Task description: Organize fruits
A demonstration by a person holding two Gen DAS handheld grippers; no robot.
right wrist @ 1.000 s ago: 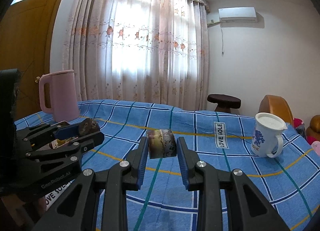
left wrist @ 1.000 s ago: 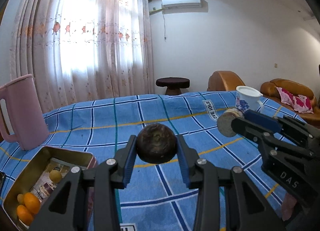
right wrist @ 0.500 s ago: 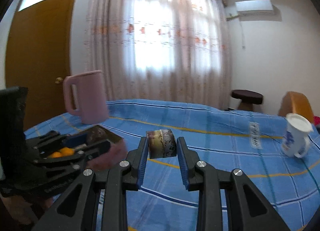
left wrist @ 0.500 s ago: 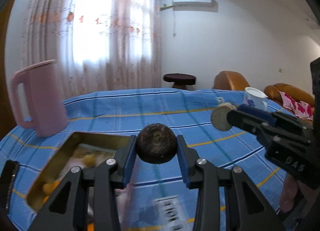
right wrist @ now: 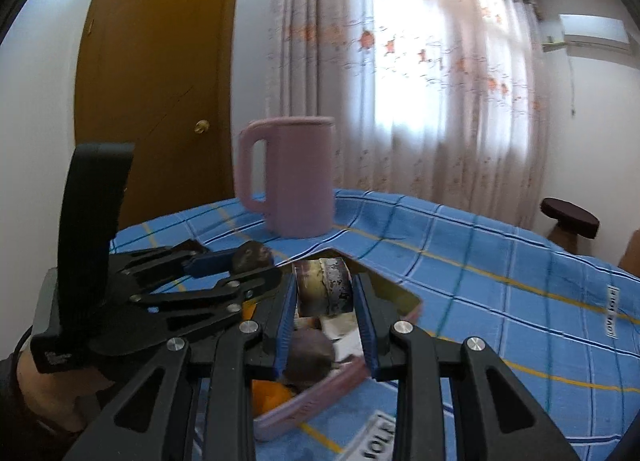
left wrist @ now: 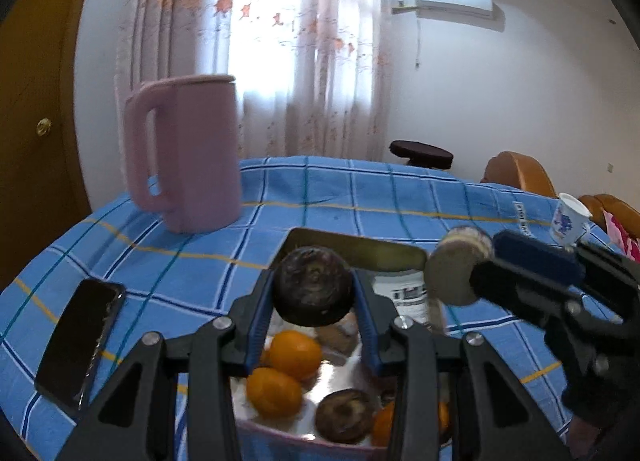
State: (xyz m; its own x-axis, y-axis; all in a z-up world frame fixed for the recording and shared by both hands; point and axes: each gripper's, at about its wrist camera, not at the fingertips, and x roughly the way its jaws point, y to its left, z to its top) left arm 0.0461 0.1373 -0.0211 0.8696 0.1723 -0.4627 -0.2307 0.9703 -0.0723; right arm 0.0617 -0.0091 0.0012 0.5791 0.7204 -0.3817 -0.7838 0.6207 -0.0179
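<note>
A blue plaid-covered table (left wrist: 360, 197) carries a pink jug (left wrist: 184, 153), phone (left wrist: 80, 341), tin (left wrist: 356, 249) and white cup (left wrist: 568, 219).

The tin (left wrist: 356, 249) sits on the tablecloth (left wrist: 360, 197) — oranges (left wrist: 294, 355) inside it. Behind and left of it stands the jug (left wrist: 186, 153); the phone (left wrist: 80, 341) lies left, the cup (left wrist: 568, 219) far right.

Left gripper (left wrist: 314, 293) level, pads clamped on a dark fruit (left wrist: 313, 286), right gripper (right wrist: 325, 291) just beside it, pads clamped on a fruit piece (right wrist: 323, 291)
</note>
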